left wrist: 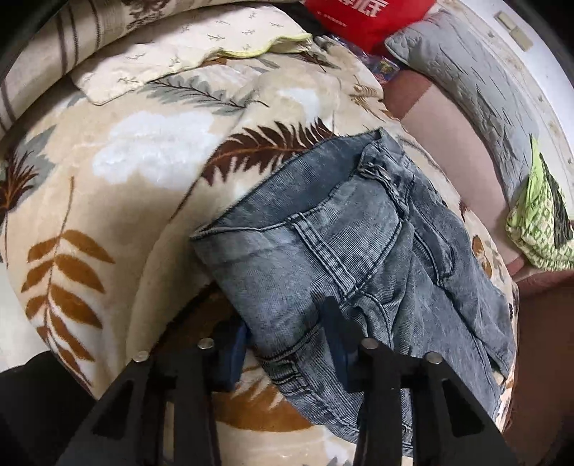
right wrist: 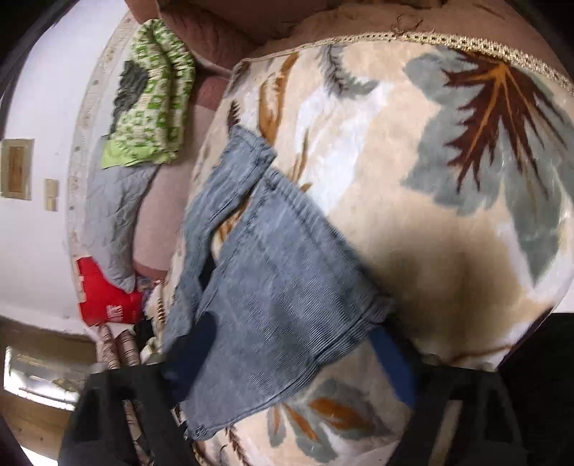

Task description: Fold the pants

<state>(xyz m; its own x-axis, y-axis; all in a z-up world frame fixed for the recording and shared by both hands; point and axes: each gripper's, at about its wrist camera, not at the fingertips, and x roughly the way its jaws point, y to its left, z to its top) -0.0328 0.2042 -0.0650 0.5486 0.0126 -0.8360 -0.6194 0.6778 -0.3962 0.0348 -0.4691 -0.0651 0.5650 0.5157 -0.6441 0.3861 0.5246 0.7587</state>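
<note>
Spread across the bed is a cream plush blanket (left wrist: 150, 200) printed with brown, orange and grey fern leaves, and on it lies the pair of faded grey-blue denim pants (left wrist: 344, 251), partly folded, seams and waistband showing in the left wrist view. Near the camera, the left tool (left wrist: 287, 344) has its blue-padded fingers (left wrist: 236, 353) on either side of the near edge of the denim, though whether the pads actually press the cloth I cannot tell. Seen from the right wrist, the right tool (right wrist: 297, 355) straddles another part of the pants, a dark finger against the cloth on one side, a blue one beyond its edge on the other; grip uncertain too. Further out sit a grey quilted pillow (left wrist: 466, 89), a green-and-white patterned cloth (left wrist: 538, 222) and a red bag (left wrist: 362, 21).
</note>
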